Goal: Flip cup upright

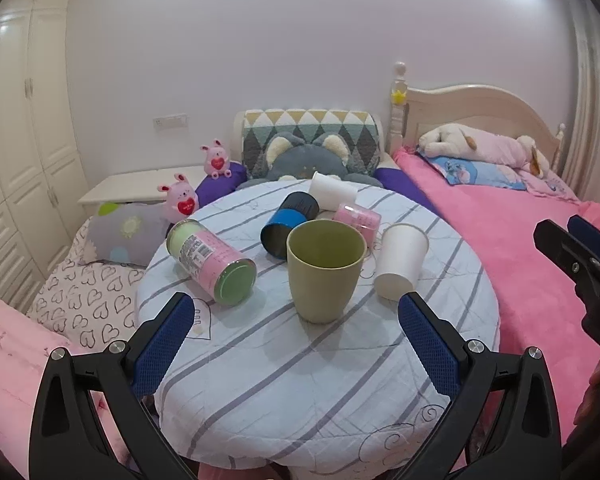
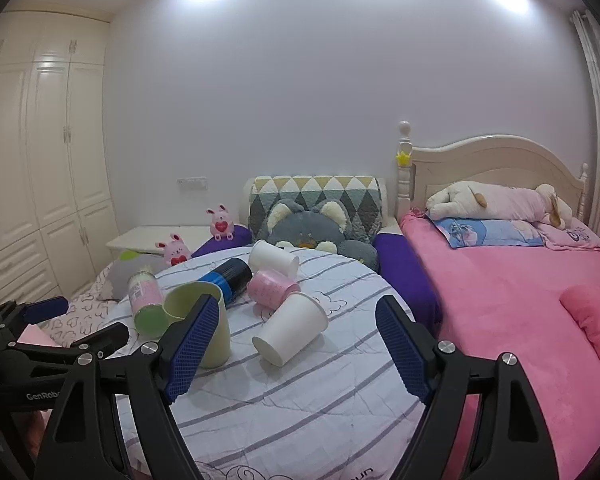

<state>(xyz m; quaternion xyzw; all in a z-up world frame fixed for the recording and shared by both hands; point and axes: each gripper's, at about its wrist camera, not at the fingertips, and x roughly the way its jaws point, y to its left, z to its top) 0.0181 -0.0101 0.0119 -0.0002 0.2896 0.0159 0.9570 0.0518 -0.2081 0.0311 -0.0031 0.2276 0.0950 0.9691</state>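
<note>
Green cup (image 1: 323, 270) stands upright at frame centre in left wrist view, on the striped round table (image 1: 300, 380). Left gripper (image 1: 296, 344) spread wide w/ nothing between its jaws, just below the cup. Right gripper (image 2: 296, 344) also spread wide & holding nothing; white paper cup (image 2: 292, 328) lies tipped on its side between its fingers, further back.

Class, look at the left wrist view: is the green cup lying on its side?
No, the green cup stands upright on the striped tablecloth, mouth facing up.
</note>
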